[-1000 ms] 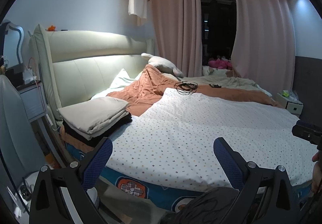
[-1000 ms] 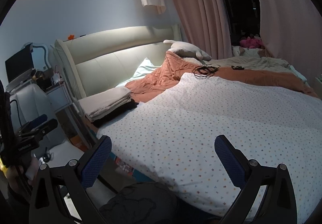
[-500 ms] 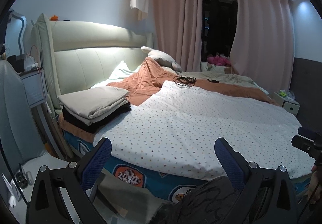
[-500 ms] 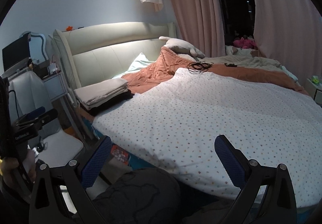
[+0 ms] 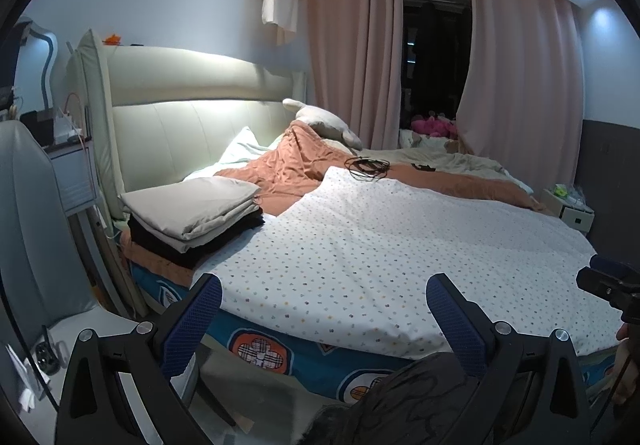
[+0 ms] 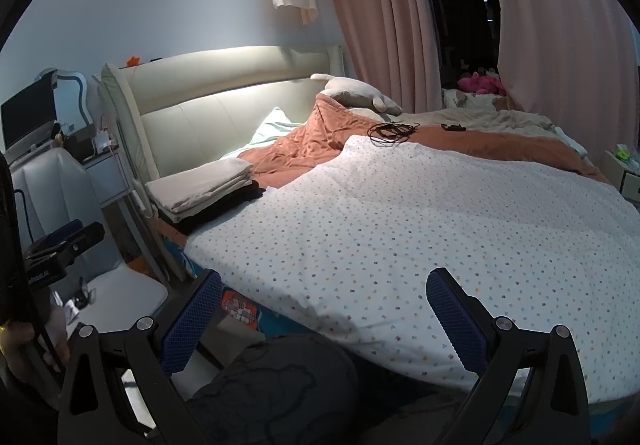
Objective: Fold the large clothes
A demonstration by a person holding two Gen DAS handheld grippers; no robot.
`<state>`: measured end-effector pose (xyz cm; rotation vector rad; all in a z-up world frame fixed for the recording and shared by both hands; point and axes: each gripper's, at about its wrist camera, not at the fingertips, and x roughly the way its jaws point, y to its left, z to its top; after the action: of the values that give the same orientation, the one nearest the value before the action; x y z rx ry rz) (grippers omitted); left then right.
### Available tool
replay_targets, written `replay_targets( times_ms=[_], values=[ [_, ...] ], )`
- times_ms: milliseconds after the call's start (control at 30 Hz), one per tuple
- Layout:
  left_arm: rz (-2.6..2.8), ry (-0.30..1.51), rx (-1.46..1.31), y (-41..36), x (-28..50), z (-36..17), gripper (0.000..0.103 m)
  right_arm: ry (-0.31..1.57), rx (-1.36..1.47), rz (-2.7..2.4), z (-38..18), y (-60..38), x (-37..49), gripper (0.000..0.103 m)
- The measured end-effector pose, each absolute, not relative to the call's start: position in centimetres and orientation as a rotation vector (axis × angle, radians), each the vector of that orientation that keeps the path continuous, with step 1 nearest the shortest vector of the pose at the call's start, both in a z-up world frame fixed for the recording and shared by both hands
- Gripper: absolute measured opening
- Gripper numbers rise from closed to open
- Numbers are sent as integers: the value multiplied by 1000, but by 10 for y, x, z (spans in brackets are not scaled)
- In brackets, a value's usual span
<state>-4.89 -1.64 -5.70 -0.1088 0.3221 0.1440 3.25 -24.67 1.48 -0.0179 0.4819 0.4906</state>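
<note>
White cotton sheet: a large white sheet [image 5: 400, 245] printed with small coloured dots lies spread flat over the bed, its near edge hanging just past the mattress side.
Left gripper: the left gripper [image 5: 324, 319] hovers off the near edge of the bed, blue-padded fingers wide apart, holding nothing.
Right gripper: the right gripper [image 6: 324, 319] hovers beside the same edge, fingers wide apart too, nothing between them.
Folded stack: a beige folded cloth over a black one forms the folded stack [image 5: 192, 213] at the bed's corner near the headboard [image 5: 192, 101], just beside the sheet.
Other bedding: a rumpled orange blanket [image 5: 304, 165] lies beyond the sheet, with a coil of black cable [image 5: 366, 167] at the sheet's far edge.
Dark garment: a dark garment [image 6: 272, 389] sits low, below the grippers, off the bed.
Progress: judging by the stack, some pieces are already folded; the dotted sheet looks unfolded and untouched.
What is left: likely gripping the sheet's near corners and folding it over, perhaps the dark garment as well.
Possible snag: the cable may need clearing first.
</note>
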Motion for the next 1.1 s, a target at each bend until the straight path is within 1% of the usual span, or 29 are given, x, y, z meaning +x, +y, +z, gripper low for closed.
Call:
replay_targets(
  times_ms=[1100],
  values=[
    [159, 296, -95, -22, -60, -51, 102, 489, 12, 479, 14, -255, 26, 102]
  ],
)
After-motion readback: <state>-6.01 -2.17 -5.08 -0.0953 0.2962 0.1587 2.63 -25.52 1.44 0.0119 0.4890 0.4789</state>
